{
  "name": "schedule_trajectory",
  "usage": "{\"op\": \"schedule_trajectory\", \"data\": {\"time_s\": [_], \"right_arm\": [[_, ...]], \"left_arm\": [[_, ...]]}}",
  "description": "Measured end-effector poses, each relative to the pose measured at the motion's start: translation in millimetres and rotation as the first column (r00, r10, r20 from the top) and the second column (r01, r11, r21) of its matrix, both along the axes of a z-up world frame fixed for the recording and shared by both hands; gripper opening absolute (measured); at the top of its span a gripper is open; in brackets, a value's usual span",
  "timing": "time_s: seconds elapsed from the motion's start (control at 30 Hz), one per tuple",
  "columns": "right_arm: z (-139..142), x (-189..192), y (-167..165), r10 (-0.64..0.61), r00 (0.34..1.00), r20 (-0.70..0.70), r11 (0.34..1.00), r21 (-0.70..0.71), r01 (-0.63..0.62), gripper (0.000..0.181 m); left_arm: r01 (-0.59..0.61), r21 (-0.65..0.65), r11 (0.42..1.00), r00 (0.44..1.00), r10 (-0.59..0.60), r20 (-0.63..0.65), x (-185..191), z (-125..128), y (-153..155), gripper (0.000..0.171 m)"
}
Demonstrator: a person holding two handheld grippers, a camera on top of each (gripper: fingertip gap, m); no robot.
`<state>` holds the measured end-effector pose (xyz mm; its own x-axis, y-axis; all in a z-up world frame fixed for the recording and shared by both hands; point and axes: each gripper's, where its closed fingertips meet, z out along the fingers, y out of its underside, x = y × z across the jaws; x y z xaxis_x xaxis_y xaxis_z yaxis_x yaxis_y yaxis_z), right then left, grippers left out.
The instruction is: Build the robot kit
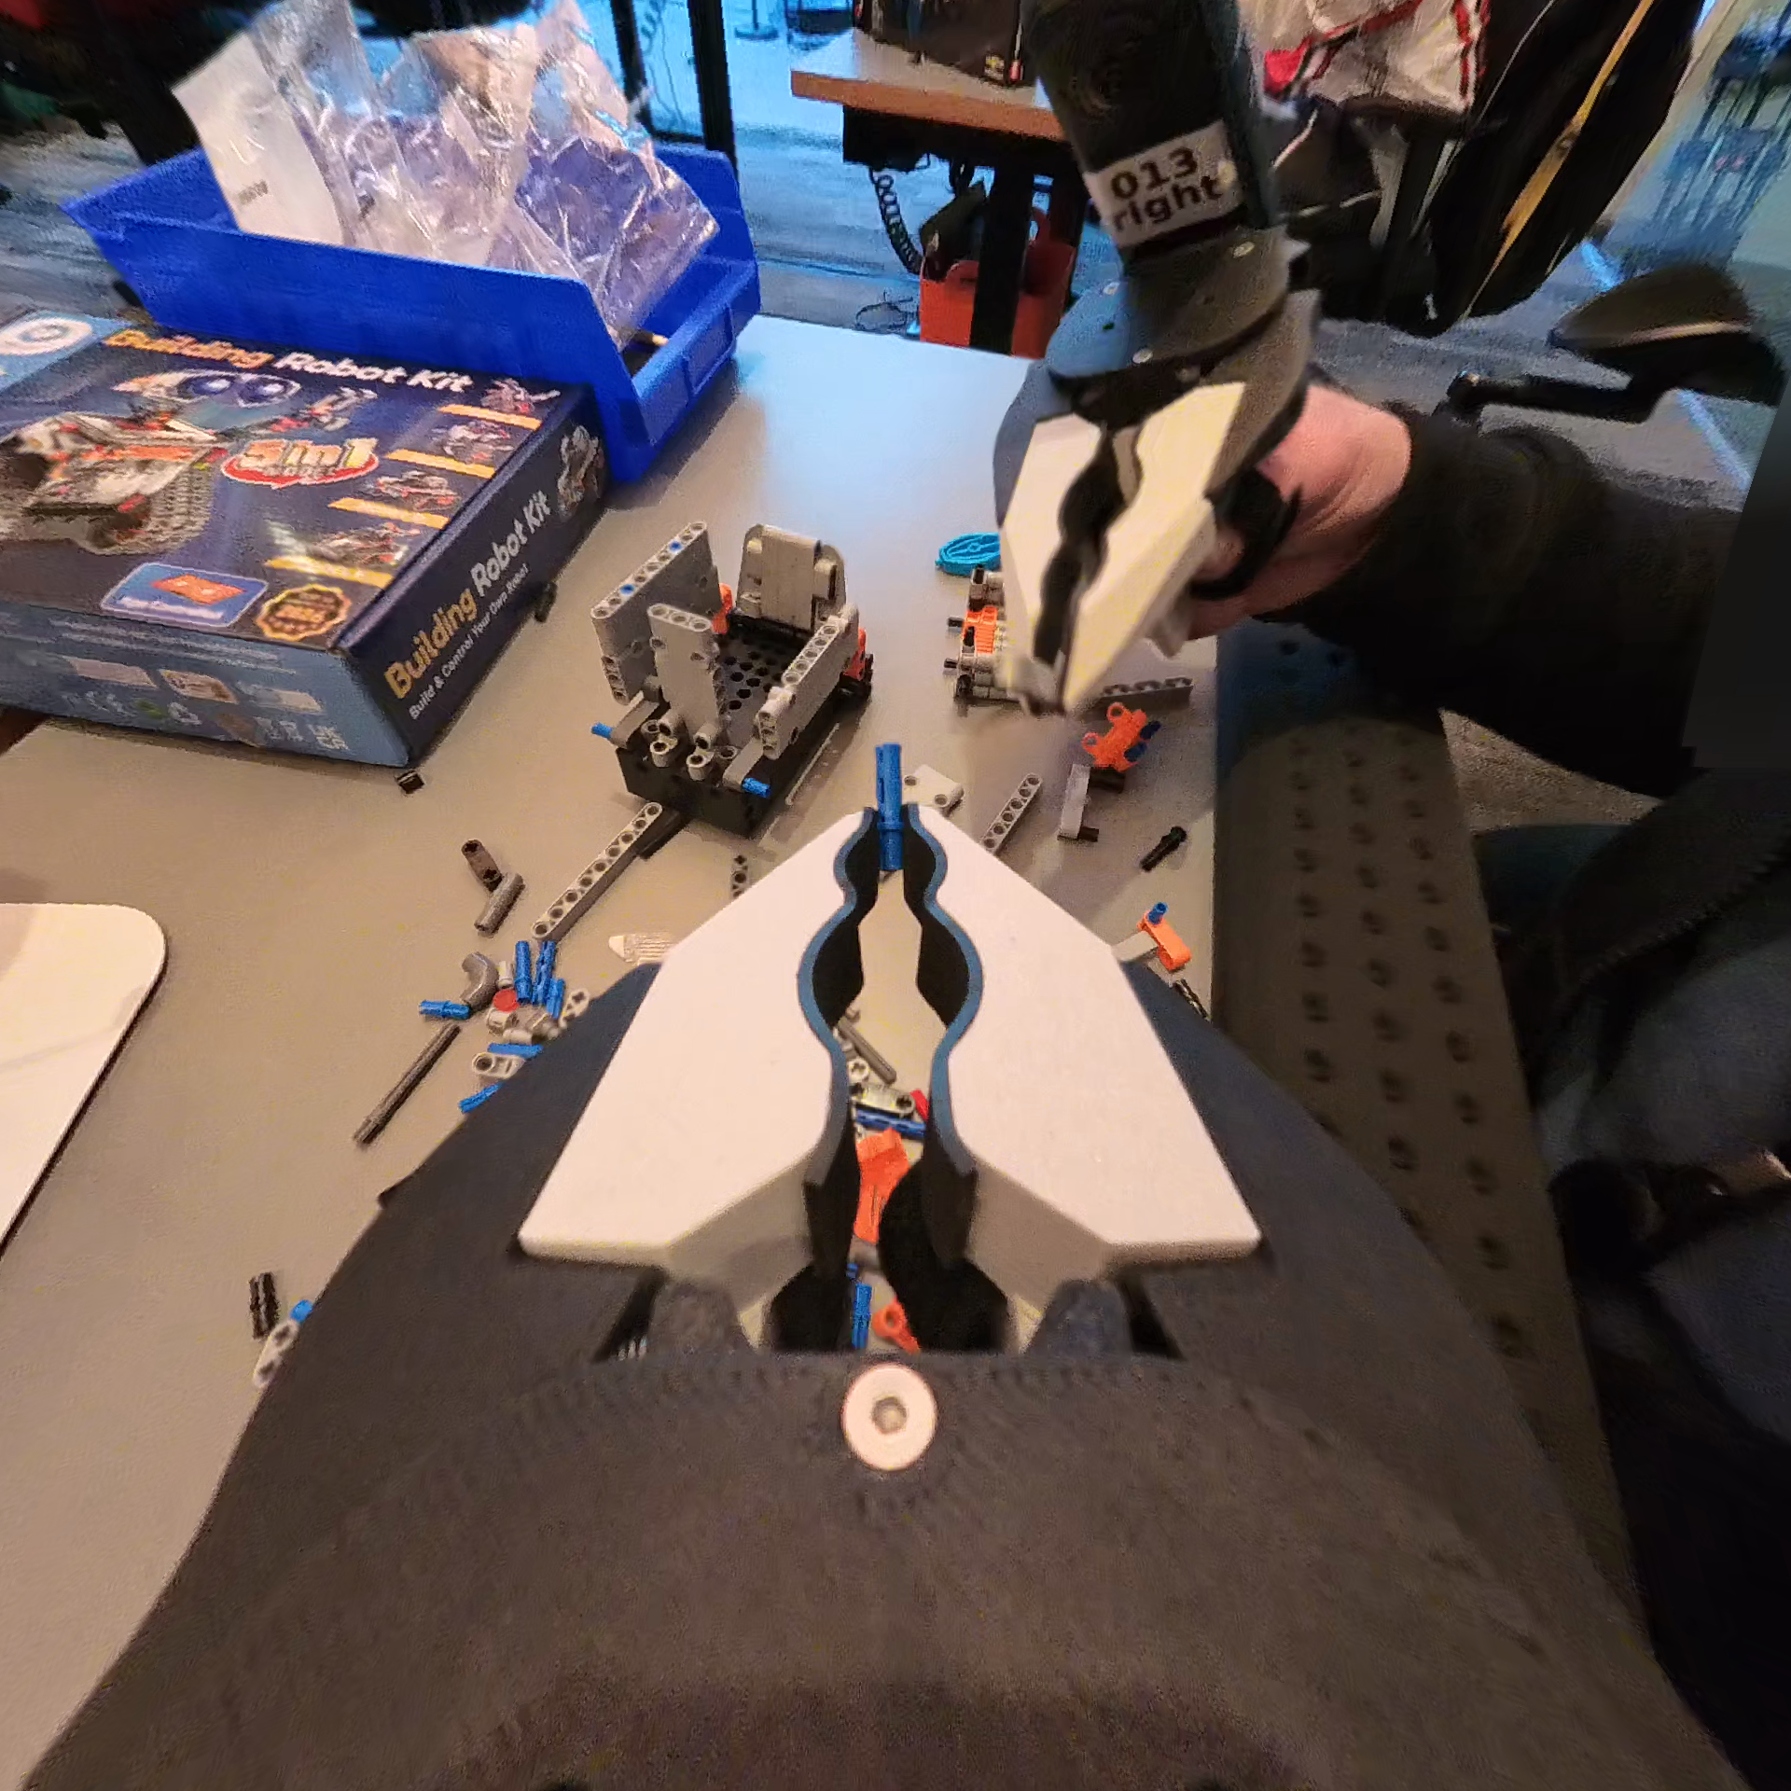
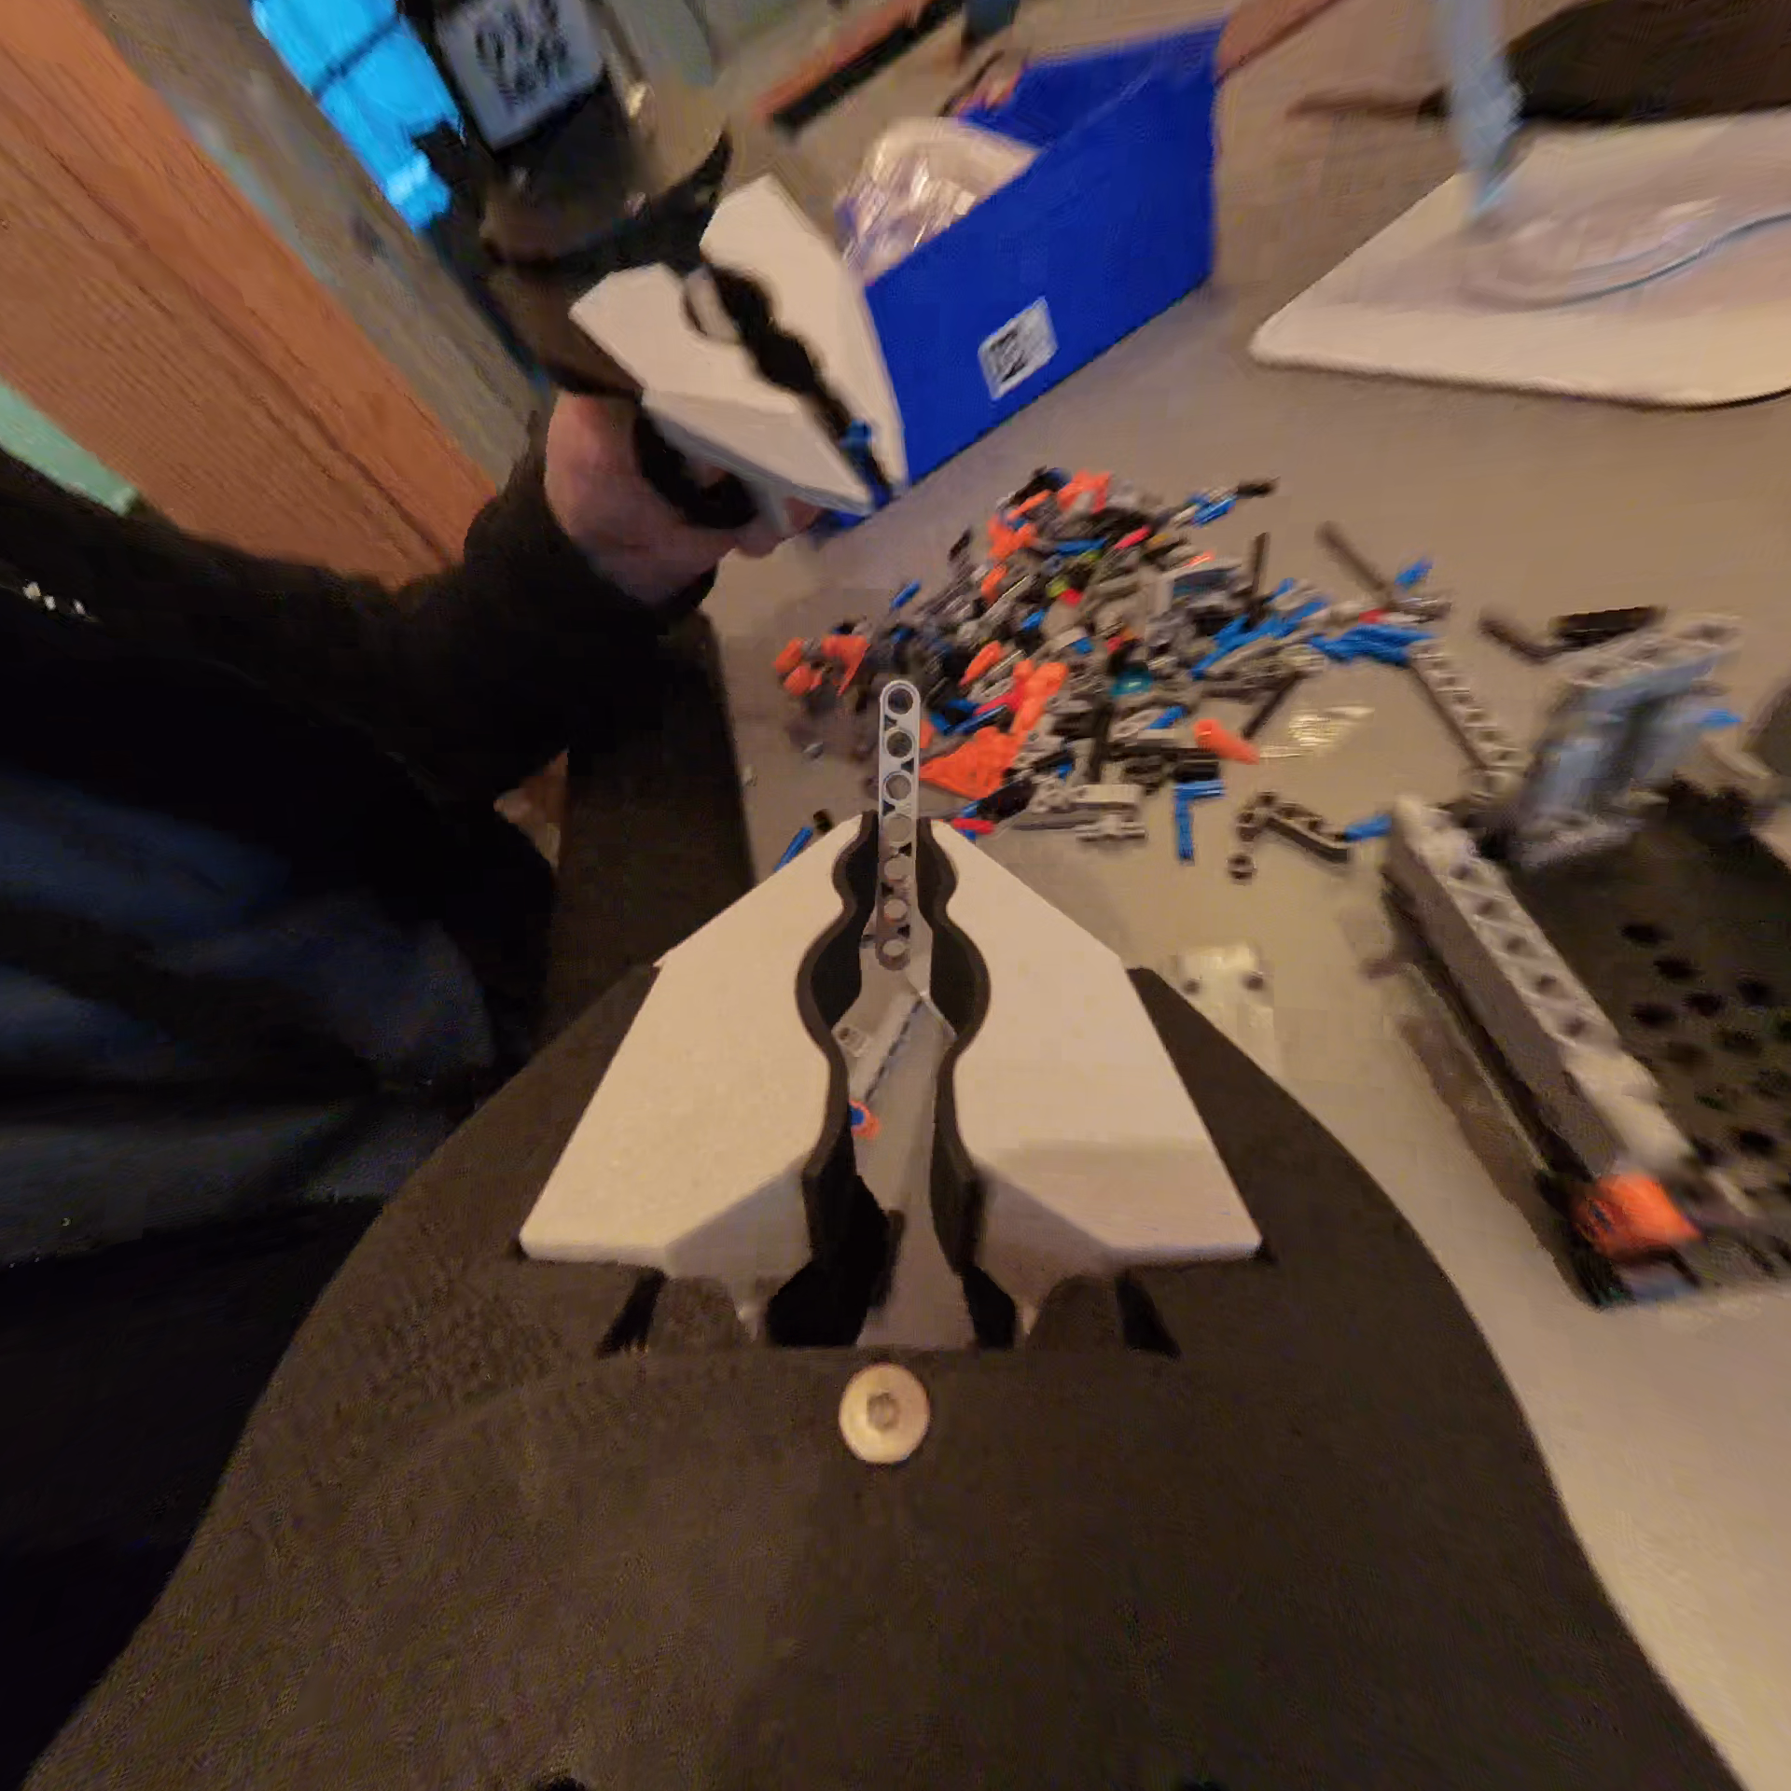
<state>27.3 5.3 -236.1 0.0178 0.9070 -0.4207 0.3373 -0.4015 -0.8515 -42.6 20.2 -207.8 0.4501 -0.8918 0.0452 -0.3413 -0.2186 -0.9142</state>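
Note:
My left gripper (image 1: 889, 824) is shut on a small blue pin (image 1: 888, 800) that sticks out past its tips, held above the grey table (image 1: 242, 921). Ahead of it stands a half-built grey and black brick model (image 1: 732, 669). My right gripper (image 2: 896, 833) is shut on a thin grey beam with holes (image 2: 897, 775), held upright above the table edge. The right gripper also shows in the left wrist view (image 1: 1052, 693), to the right of the model. The left gripper shows in the right wrist view (image 2: 867, 475), still pinching the blue pin (image 2: 858, 441).
A heap of loose blue, orange, grey and black parts (image 2: 1115, 669) lies on the table. A blue bin (image 1: 417, 291) with clear plastic bags stands at the back beside the kit box (image 1: 281, 543). A white board (image 1: 58, 1008) lies at the left. A perforated chair arm (image 1: 1357, 969) runs along the right edge. Spacing between my two grippers at the tips: around 9 centimeters.

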Motion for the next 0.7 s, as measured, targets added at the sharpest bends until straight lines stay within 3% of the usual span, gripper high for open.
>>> {"op": "schedule_trajectory", "data": {"time_s": [0.1, 0.2, 0.33, 0.4, 0.47, 0.53, 0.7], "right_arm": [[-34, -23, -16, 0.053, 0.972, 0.229, 0.992, 0.099, -0.077, 0.006], [-62, -40, -28, 0.103, 0.932, 0.347, 0.985, 0.095, -0.144, 0.006], [-75, -45, -30, 0.092, 0.903, 0.420, 0.974, 0.151, -0.169, 0.029], [-55, -43, -18, 0.018, 0.942, 0.336, 0.973, 0.213, -0.095, 0.026], [-17, -41, -6, -0.042, 0.988, 0.146, 0.978, 0.207, 0.011, 0.015], [13, -33, 5, -0.093, 0.996, -0.011, 0.981, 0.171, 0.093, 0.012], [28, -30, 11, -0.111, 0.988, -0.106, 0.985, 0.120, 0.123, 0.014]], "left_arm": [[-0.003, -0.050, 0.999, 1.000, 0.002, -0.008, 0, -16, 6, 0.003], [0.015, -0.104, 0.995, 0.999, -0.012, 0.034, 4, -21, 5, 0.003], [0.049, -0.145, 0.988, 0.997, -0.039, 0.072, 14, -24, 2, 0.002], [0.056, -0.152, 0.987, 0.994, -0.041, 0.098, 19, -21, 1, 0.002], [0.057, -0.139, 0.989, 0.992, -0.041, 0.121, 24, -18, 2, 0.002], [0.071, -0.119, 0.990, 0.991, -0.057, 0.119, 30, -16, 0, 0.002], [0.103, -0.061, 0.993, 0.993, -0.099, 0.070, 45, -14, -5, 0.002]]}}
